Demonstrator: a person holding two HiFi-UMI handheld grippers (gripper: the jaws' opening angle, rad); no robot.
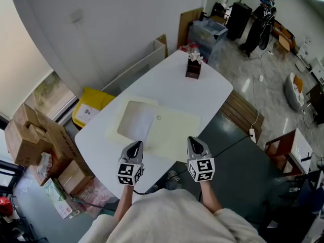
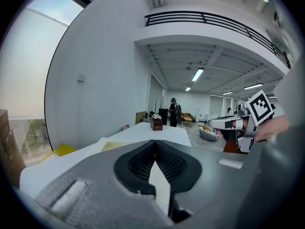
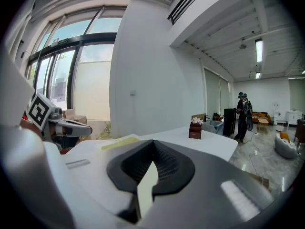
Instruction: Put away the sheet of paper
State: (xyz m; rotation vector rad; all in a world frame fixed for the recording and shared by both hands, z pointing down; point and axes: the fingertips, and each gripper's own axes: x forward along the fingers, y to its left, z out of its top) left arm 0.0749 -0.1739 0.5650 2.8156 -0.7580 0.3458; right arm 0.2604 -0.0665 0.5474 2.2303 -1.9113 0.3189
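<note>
Shows, from the head view, a white table point(image 1: 202, 92) with the sheet of paper point(image 1: 135, 120) lying flat on the left part of a pale yellow folder point(image 1: 174, 133), near the table's middle. Places the left gripper point(image 1: 135, 146) and the right gripper point(image 1: 195, 142) side by side over the near side of the table, both apart from the sheet. Confirms, in each gripper view, jaws closed tip to tip with nothing held between them. Includes a small brown box point(image 1: 193, 69) at the table's far end, and a yellow bin point(image 1: 90, 109) and cardboard boxes point(image 1: 30, 135) on the floor at left
</note>
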